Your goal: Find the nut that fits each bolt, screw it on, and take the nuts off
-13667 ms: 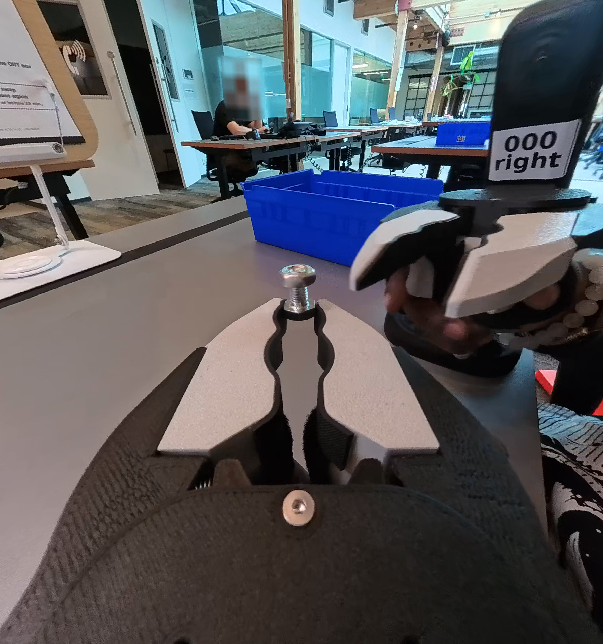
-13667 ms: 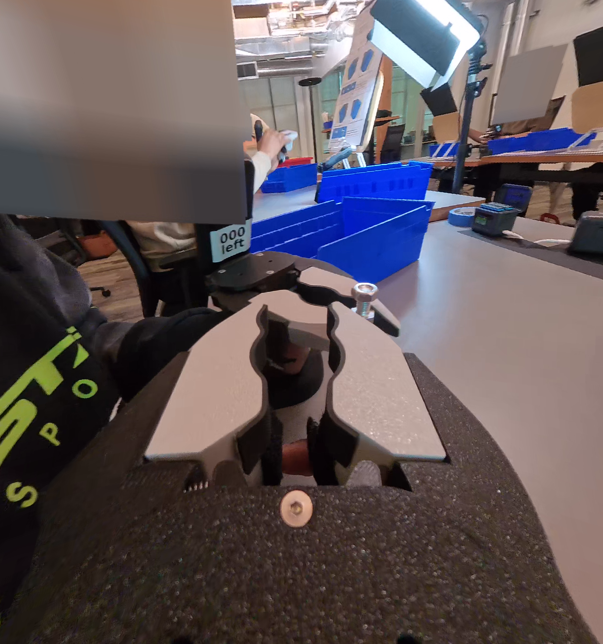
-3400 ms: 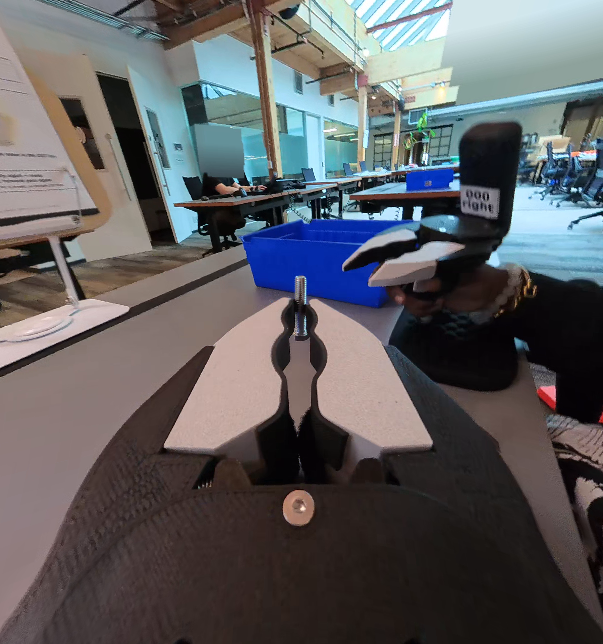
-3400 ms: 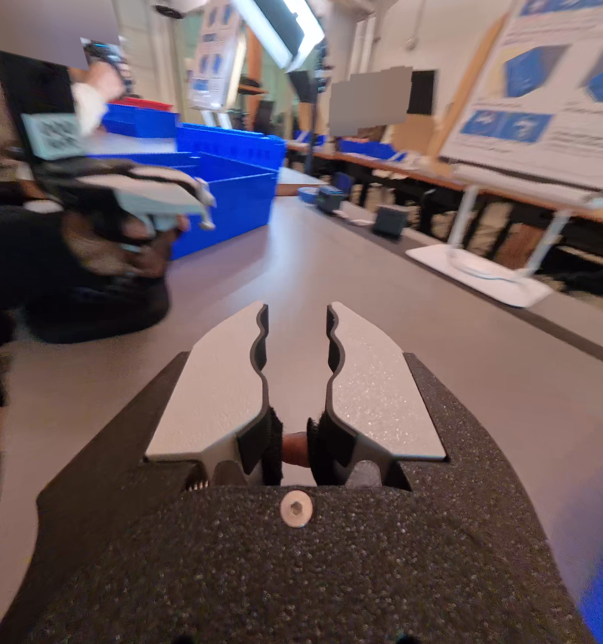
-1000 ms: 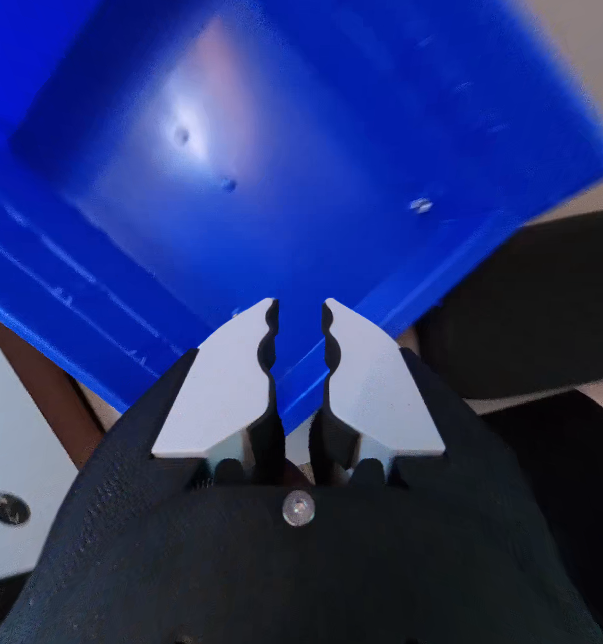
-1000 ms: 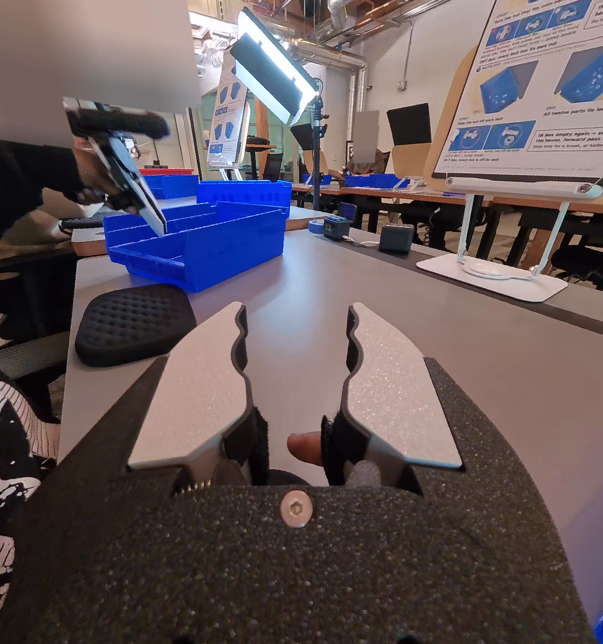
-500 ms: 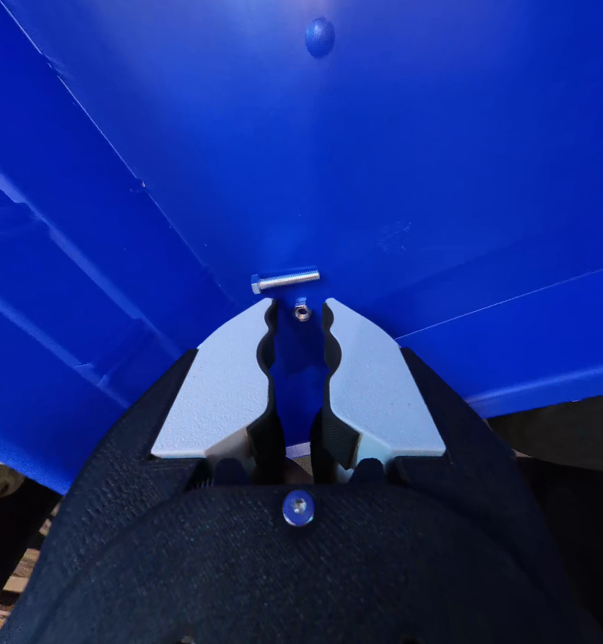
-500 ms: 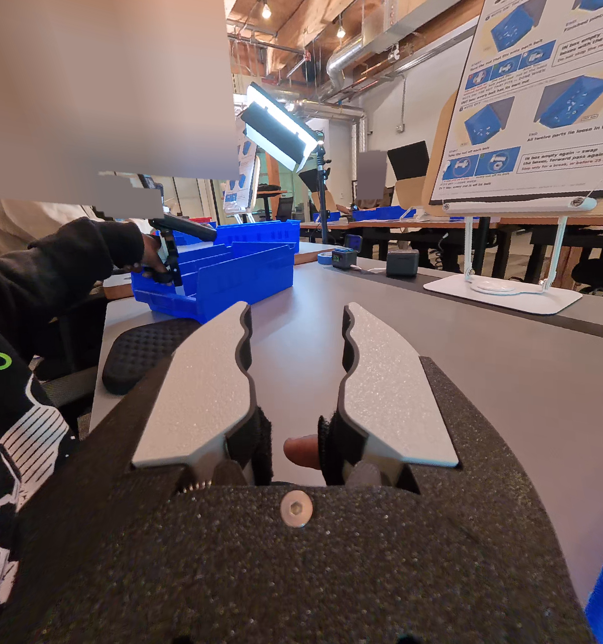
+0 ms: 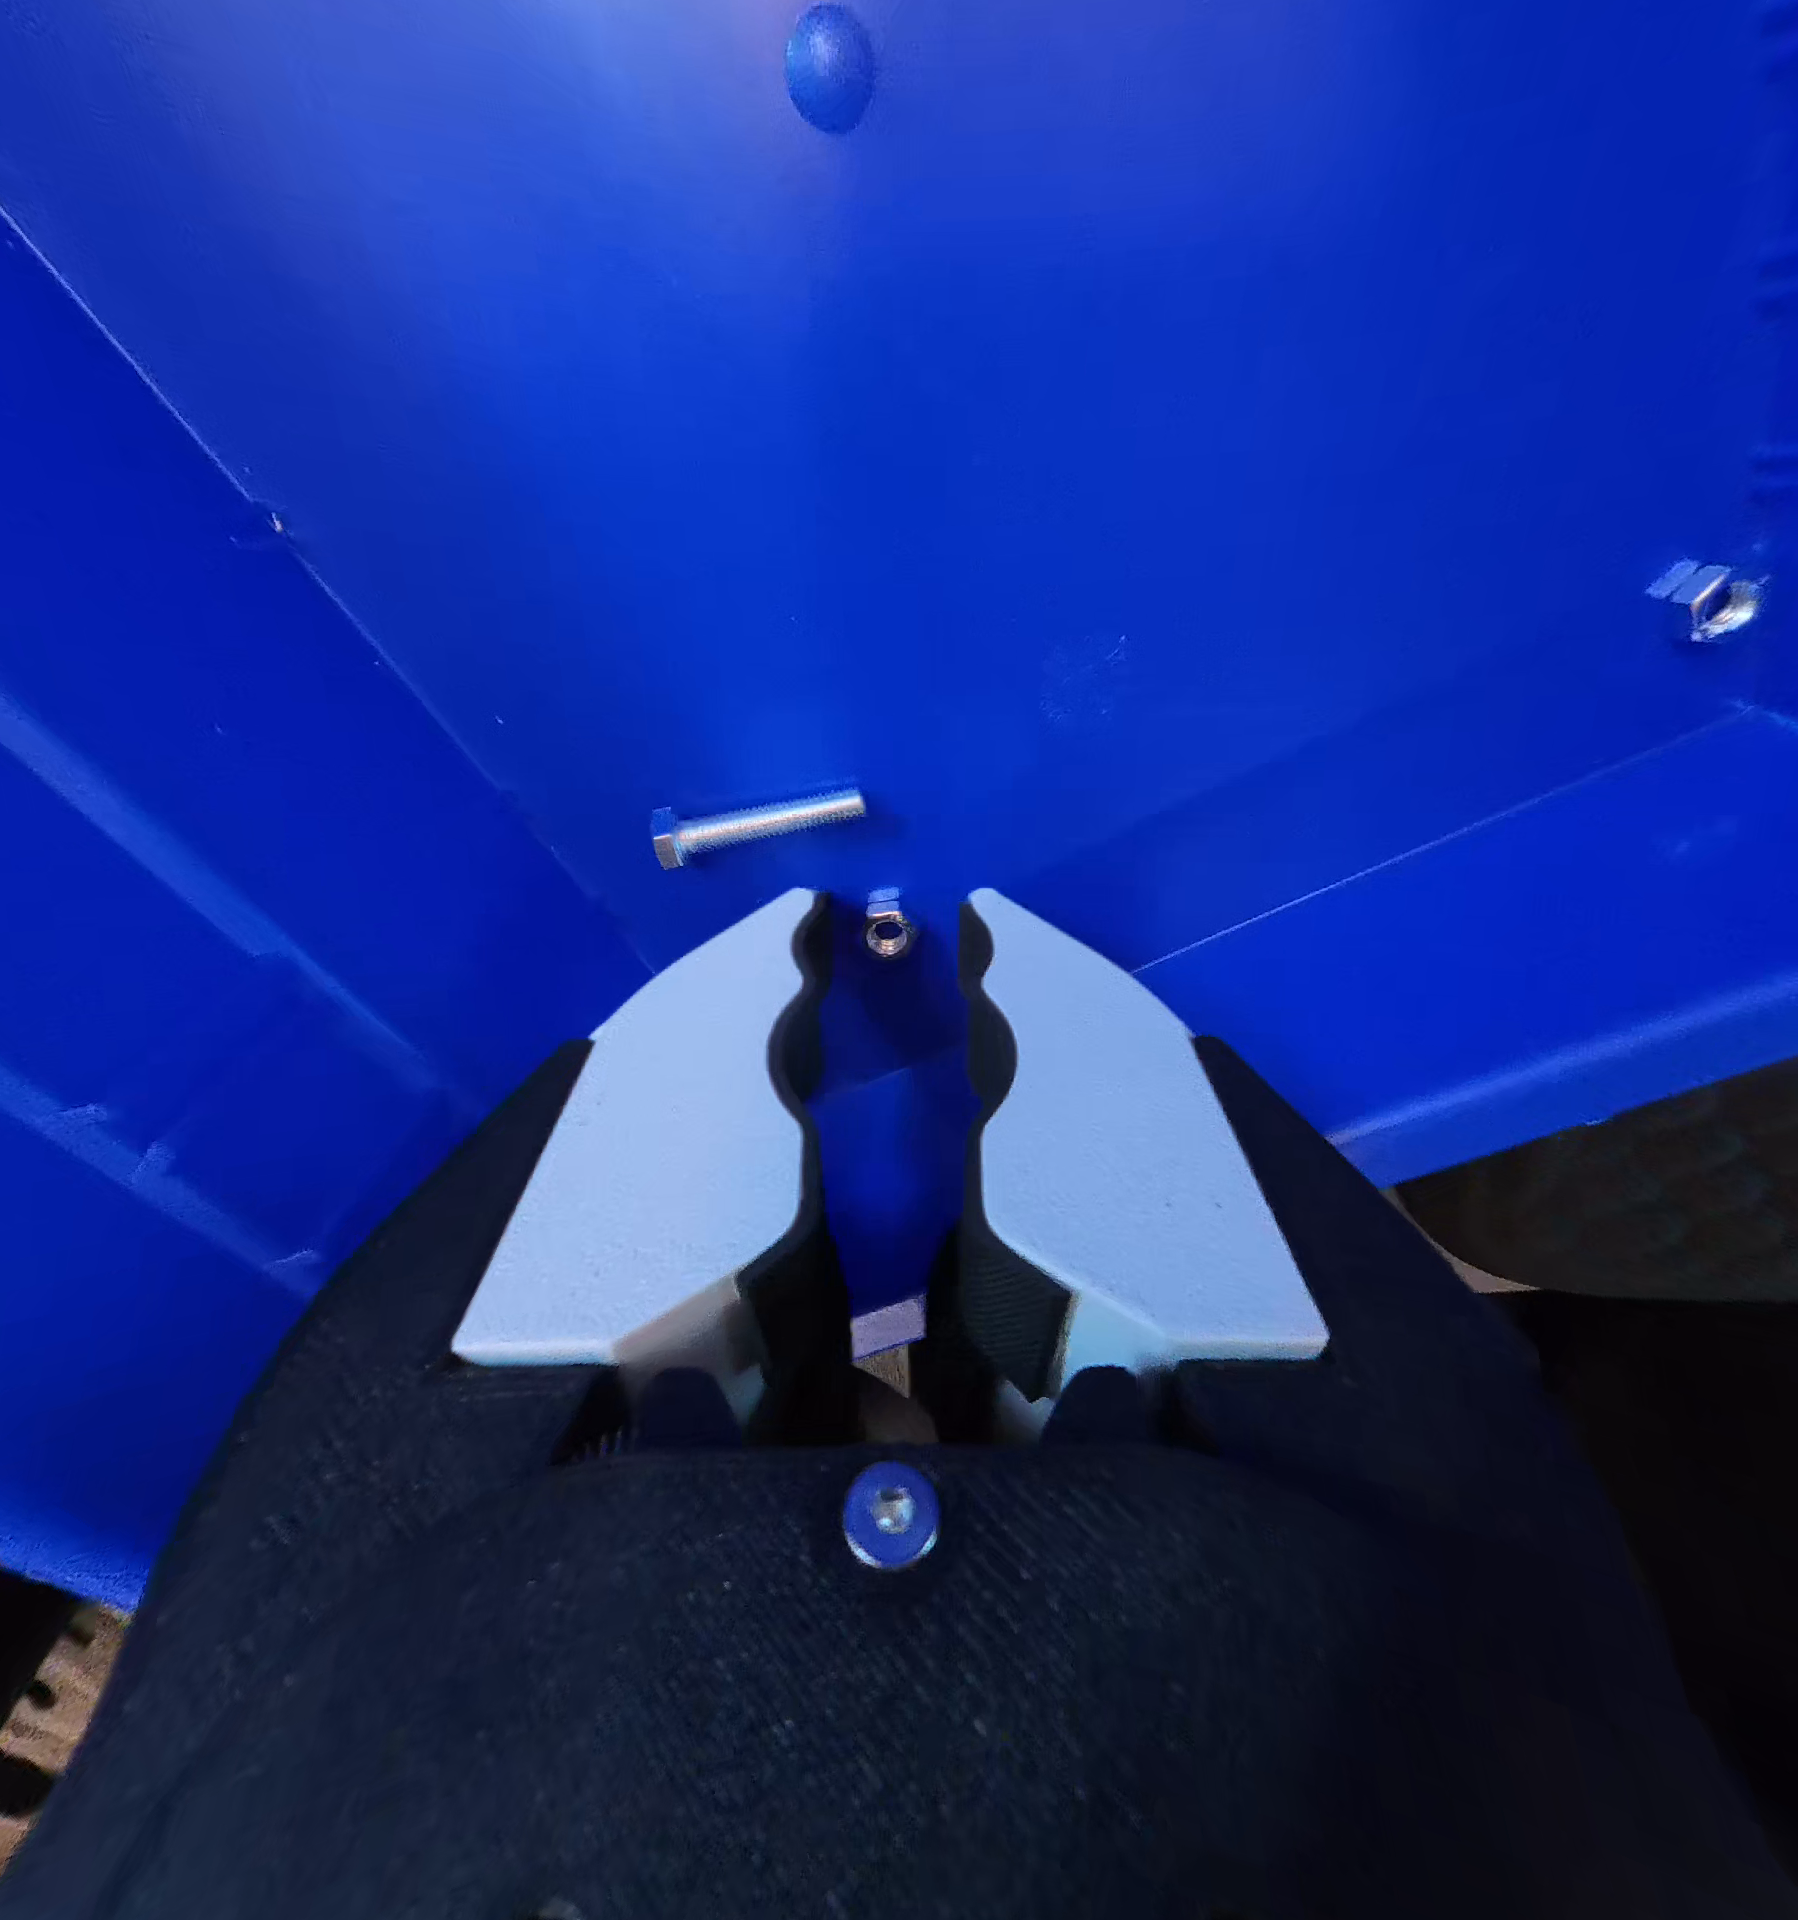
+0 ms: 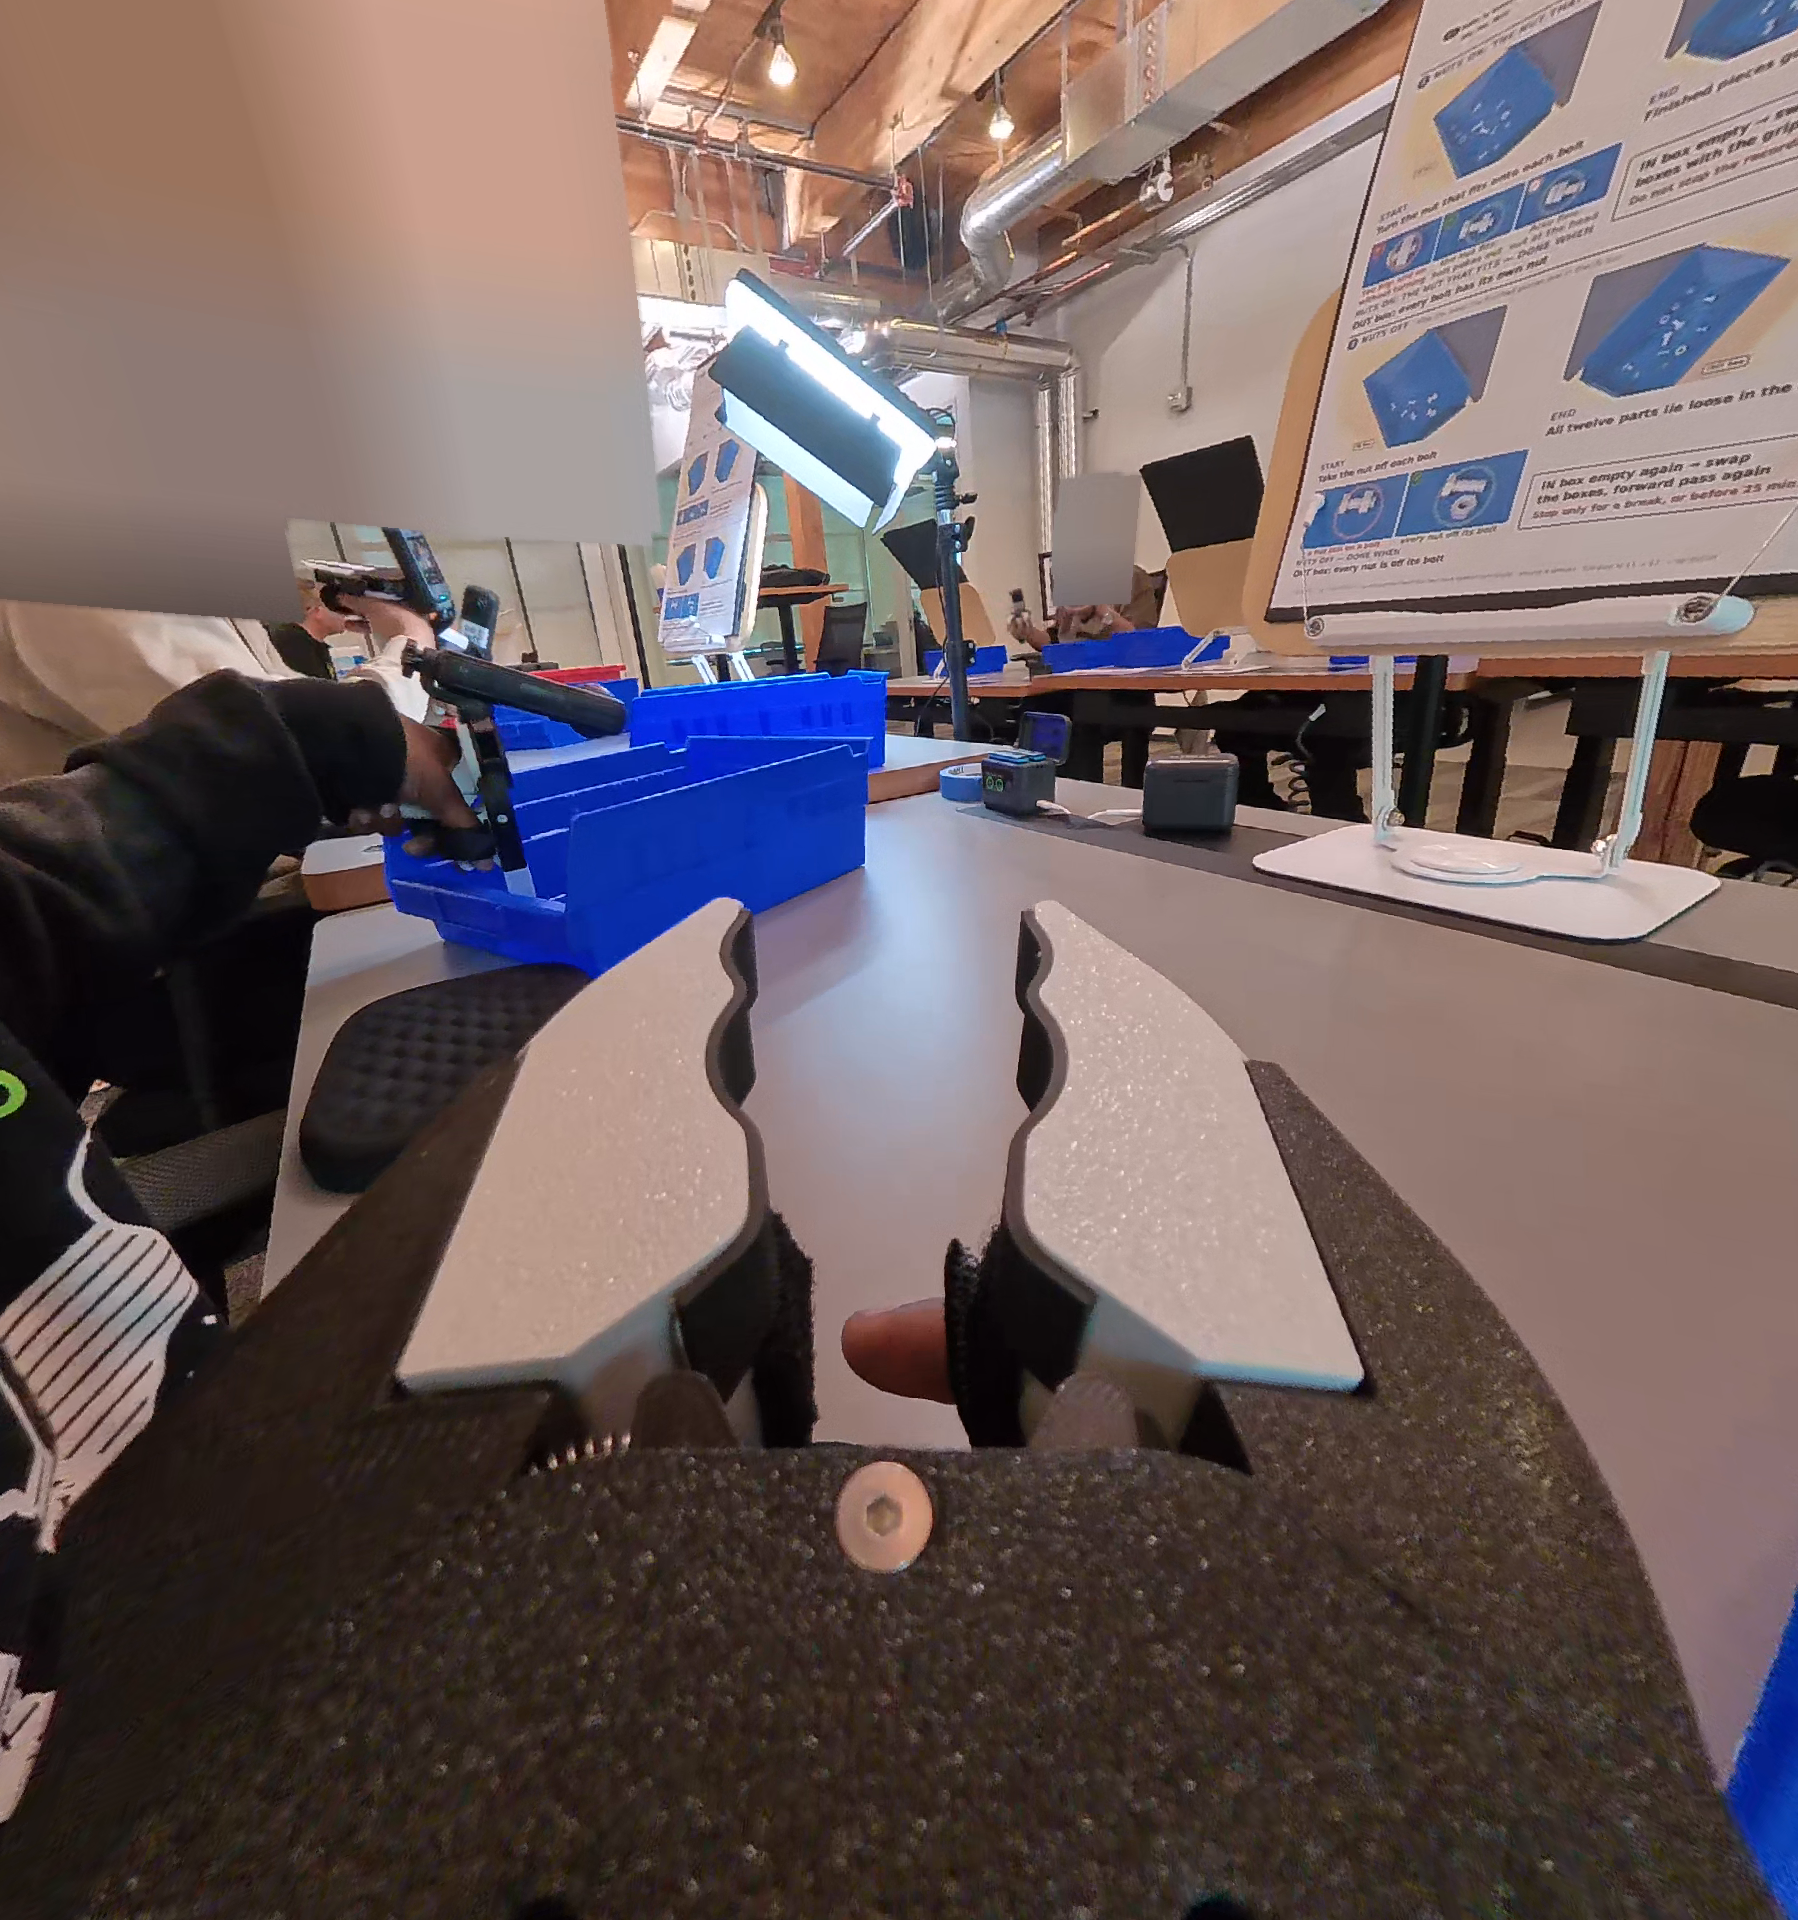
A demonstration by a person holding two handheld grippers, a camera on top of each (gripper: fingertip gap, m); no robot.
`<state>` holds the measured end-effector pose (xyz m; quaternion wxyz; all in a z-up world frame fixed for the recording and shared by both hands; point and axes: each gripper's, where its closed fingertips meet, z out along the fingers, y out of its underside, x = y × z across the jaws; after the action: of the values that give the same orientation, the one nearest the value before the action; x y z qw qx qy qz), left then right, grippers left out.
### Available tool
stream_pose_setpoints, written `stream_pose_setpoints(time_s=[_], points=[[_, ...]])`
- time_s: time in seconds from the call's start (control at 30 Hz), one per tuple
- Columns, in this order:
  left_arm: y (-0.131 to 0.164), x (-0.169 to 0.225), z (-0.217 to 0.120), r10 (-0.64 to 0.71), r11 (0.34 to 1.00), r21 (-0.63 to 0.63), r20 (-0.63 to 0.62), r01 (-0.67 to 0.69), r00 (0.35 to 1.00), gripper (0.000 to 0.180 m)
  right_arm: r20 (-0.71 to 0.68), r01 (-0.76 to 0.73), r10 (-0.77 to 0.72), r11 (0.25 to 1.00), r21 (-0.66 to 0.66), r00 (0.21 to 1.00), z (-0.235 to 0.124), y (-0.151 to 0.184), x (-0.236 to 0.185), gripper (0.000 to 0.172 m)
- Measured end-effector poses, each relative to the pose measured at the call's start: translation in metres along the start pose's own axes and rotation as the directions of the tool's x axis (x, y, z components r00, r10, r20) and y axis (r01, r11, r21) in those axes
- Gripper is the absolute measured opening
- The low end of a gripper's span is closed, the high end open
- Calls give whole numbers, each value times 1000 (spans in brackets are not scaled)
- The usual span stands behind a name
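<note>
Blue plastic filled nearly the whole left wrist view; it was the inside of a blue bin; the left gripper pointed down into it, w/ its two pale fingers apart & nothing squeezed between them; a small silver nut lay on the bin floor right btwn the fingertips, near the middle of the frame, w/ blue showing on both sides of it, so the pads did not press on it; a silver bolt lay on its side just above & a bit left of the nut, head to the left; the two were close but not touching; another nut sat far off at the right edge, by the bin wall; a round bump showed at the top centre.

In the right wrist view the right gripper hung over a grey table; its fingers stood wide apart w/ only bare table seen btwn them; a fingertip peeked out low down btwn the finger bases; the blue bin sat left of centre, & the left gripper dipped into its near end, held by a hand in a black sleeve; a black bumpy pad lay in front of the bin, touching its near corner; a white stand w/ a picture sheet stood at the right.
</note>
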<state>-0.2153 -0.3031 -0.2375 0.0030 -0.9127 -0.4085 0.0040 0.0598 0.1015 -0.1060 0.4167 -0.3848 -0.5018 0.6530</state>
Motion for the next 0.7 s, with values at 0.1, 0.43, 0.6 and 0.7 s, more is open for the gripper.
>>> stream_pose_setpoints(time_s=[0.1,0.43,0.6,0.7], points=[[1,4,-4,12,1000,10,-16,-11,1000,26,-4,4,-4,1000,4,1000,0,-1,0,48],[3,0,0,7,1000,14,4,-7,1000,17,-6,6,-6,1000,0,1000,0,0,0,47],[5,2,0,42,999,13,4,-42,999,11,-8,3,-3,1000,3,1000,0,0,1,47],[-3,5,-10,59,995,85,20,-60,998,11,-8,-5,5,1000,1,1000,0,0,2,47]])
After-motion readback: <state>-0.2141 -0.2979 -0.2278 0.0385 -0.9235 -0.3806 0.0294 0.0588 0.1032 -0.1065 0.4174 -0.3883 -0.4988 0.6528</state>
